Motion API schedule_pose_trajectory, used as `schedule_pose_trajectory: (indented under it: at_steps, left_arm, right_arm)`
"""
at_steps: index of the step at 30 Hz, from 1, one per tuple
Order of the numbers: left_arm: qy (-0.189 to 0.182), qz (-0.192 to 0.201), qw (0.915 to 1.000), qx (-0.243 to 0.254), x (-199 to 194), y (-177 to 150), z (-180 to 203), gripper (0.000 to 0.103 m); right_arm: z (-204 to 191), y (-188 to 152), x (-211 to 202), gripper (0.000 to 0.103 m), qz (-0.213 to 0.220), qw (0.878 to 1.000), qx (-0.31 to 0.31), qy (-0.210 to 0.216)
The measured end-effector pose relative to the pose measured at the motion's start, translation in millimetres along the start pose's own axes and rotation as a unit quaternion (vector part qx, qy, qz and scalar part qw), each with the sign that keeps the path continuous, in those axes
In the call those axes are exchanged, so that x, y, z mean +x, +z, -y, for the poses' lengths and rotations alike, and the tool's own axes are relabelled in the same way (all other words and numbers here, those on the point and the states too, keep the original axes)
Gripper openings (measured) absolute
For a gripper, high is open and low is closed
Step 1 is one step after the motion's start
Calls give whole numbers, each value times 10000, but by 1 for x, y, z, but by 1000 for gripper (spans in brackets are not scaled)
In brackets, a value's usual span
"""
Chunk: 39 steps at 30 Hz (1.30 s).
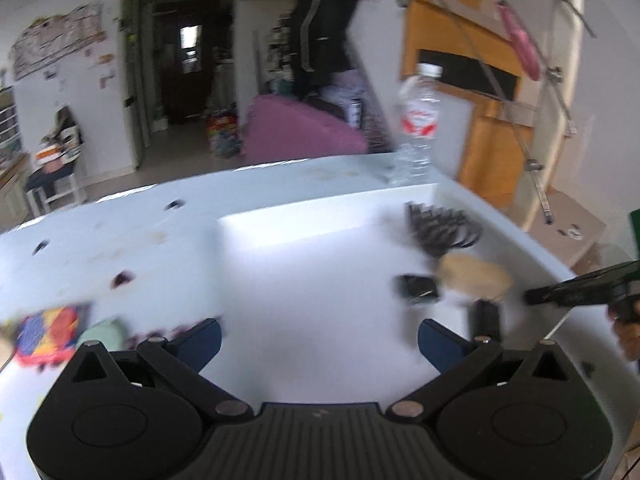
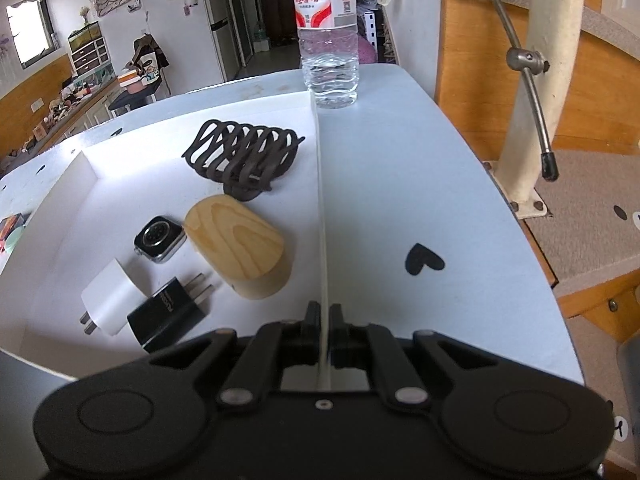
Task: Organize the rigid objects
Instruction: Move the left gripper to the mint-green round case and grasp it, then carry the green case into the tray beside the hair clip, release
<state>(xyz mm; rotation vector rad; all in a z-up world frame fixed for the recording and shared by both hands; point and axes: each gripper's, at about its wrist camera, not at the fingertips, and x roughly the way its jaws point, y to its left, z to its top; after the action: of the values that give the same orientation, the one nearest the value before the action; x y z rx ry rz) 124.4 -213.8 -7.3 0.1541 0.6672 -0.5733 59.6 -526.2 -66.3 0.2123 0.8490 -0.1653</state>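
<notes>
A shallow white box (image 2: 320,200) lies on the pale blue table. It holds a black hair claw (image 2: 244,152), an oval wooden case (image 2: 240,248), a strapless smartwatch (image 2: 160,238), a white charger (image 2: 114,300) and a black charger (image 2: 172,316). My right gripper (image 2: 325,316) is shut on the box's thin right wall. In the blurred left wrist view, my left gripper (image 1: 320,340) hangs open over the box's bare floor (image 1: 304,272) with nothing between its blue pads. To its right are the hair claw (image 1: 440,228), wooden case (image 1: 476,276), watch (image 1: 418,290) and my right gripper (image 1: 536,296).
A clear water bottle (image 2: 328,40) stands on the table just past the box's far right corner. A colourful flat object (image 1: 48,332) and a pale green item (image 1: 104,334) lie left of the box. Black heart marks (image 2: 422,260) dot the table. Wooden furniture stands at the right.
</notes>
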Motion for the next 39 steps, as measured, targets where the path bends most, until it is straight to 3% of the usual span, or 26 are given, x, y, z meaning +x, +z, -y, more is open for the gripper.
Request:
schedule_pose_trajectory:
  at_steps: [10, 15, 19, 22, 26, 39]
  left_arm:
    - [627, 54, 9940, -898, -10, -42, -80, 97]
    - [968, -21, 9902, -1005, 2, -55, -103, 81]
    - [990, -210, 9898, -1005, 23, -62, -119, 66]
    - [1091, -120, 9916, -684, 32, -60, -122, 66]
    - [861, -13, 9943, -633, 40, -54, -135, 66]
    - [1134, 0, 9922, -517, 75, -26, -158, 67]
  right_arm:
    - [1, -1, 0, 5, 38, 10000, 25, -2]
    - [1, -1, 0, 5, 47, 10000, 30, -7]
    - [1, -2, 0, 5, 52, 10000, 42, -5]
    - [1, -2, 0, 5, 56, 10000, 52, -3]
    - [1, -2, 0, 5, 65, 10000, 61, -3]
    - [2, -2, 0, 5, 67, 10000, 59, 16]
